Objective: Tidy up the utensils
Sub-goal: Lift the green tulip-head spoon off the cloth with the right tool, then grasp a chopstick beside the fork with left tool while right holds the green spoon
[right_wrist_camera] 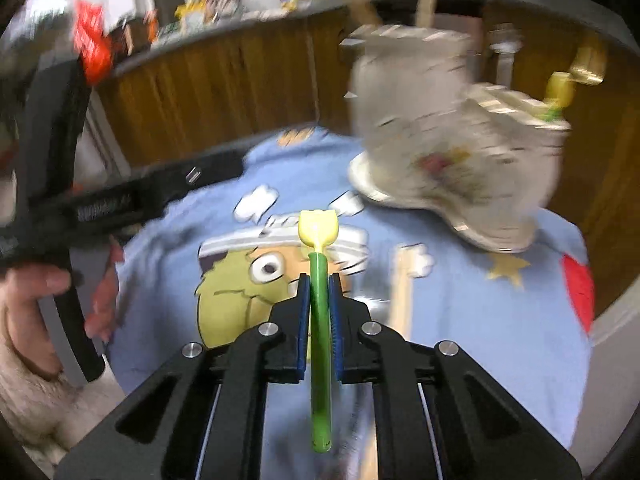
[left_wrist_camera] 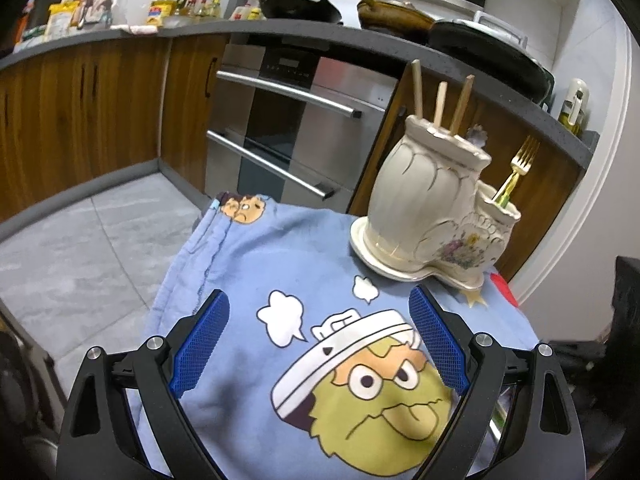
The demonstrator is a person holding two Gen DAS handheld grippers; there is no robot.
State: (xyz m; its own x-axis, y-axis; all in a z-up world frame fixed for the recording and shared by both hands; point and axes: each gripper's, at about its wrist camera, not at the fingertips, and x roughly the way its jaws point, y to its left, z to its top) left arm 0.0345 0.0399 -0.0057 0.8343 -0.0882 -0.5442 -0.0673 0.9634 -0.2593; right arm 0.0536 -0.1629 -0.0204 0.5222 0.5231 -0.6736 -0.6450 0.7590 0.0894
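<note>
The right wrist view is smeared by motion, so the ceramic holder (right_wrist_camera: 448,140) and the flower print on its side show only as streaks, and the pale stick (right_wrist_camera: 402,300) lying on the blue cloth (right_wrist_camera: 480,340) cannot be identified. The lower ends of the three wooden handles (left_wrist_camera: 440,100) and the gold fork (left_wrist_camera: 516,172) are hidden inside the holder's openings. The bottom edge cuts off both grippers' bodies.

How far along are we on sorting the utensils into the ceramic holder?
Done: three wooden handles stand in the ceramic holder's tall pot, and a gold fork in its small pot. In hand: the right gripper is shut on a green-handled utensil. Left: one pale wooden utensil lies on the blue cloth. The left gripper is open, empty.
</note>
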